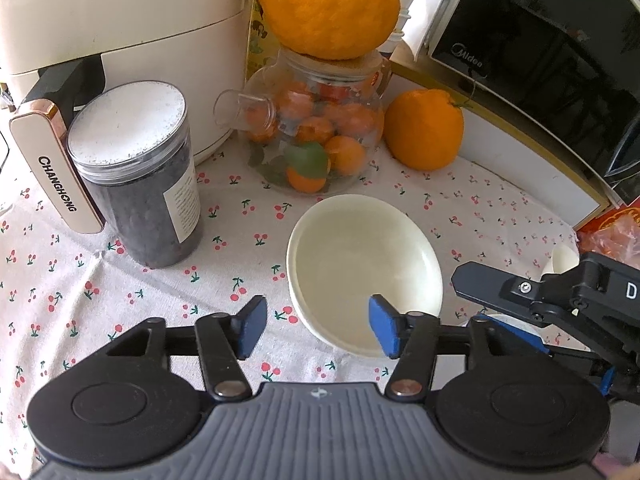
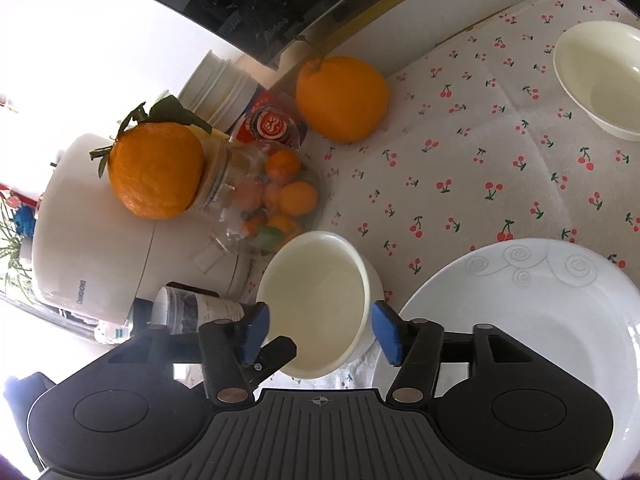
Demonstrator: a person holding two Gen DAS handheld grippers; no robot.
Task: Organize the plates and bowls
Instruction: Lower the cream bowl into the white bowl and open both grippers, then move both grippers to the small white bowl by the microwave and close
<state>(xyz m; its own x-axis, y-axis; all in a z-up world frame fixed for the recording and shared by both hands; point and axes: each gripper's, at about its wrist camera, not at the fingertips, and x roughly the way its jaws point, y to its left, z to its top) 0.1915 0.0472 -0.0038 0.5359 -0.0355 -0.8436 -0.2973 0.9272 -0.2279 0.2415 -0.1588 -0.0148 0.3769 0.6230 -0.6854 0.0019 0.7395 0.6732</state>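
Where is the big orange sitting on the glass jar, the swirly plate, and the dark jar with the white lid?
big orange [image 1: 330, 4], left wrist view, middle of its peel
swirly plate [image 2: 532, 272], right wrist view, patterned rim
dark jar [image 1: 128, 124], left wrist view, its white lid

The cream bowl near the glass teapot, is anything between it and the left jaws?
Nothing visible: the cream bowl lies on the cherry-print cloth directly ahead of the open left gripper.
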